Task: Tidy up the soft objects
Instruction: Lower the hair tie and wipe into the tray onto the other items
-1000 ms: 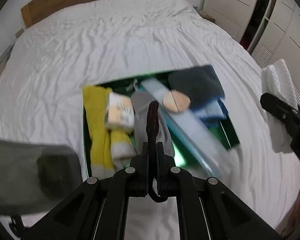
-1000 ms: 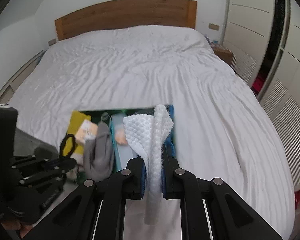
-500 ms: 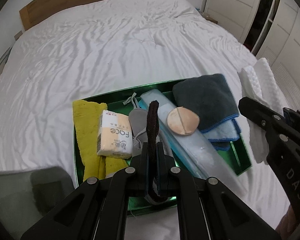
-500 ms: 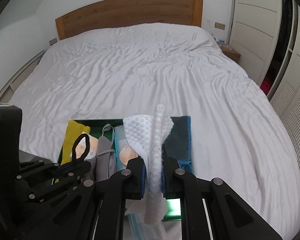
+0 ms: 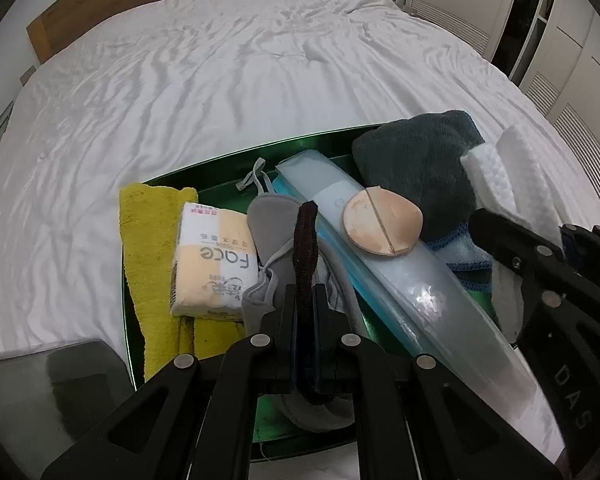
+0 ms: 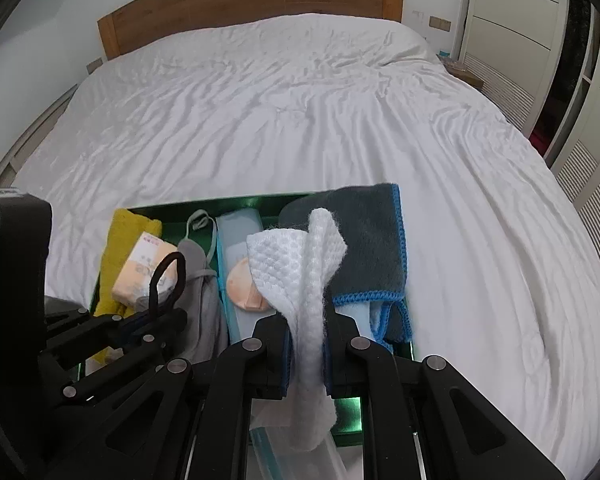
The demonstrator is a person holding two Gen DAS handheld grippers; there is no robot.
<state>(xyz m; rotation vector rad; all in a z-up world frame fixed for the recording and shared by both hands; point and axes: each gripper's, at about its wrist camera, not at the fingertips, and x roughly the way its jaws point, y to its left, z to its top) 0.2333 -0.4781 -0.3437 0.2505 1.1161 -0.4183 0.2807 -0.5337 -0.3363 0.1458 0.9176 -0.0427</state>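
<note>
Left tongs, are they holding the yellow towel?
No, the left tongs pinch a dark hair tie; the yellow towel lies in the tray.

We hold our left gripper [image 5: 305, 300] low and level, its two black fingers pressed together on a dark hair tie [image 5: 306, 240]. Our right gripper [image 6: 308, 328] sits just beside it to the right, pointing the same way, fingers clamped on a white waffle cloth [image 6: 300, 272].

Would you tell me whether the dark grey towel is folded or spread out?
Folded: the dark grey towel lies doubled in the green tray, blue-trimmed layers stacked.
</note>
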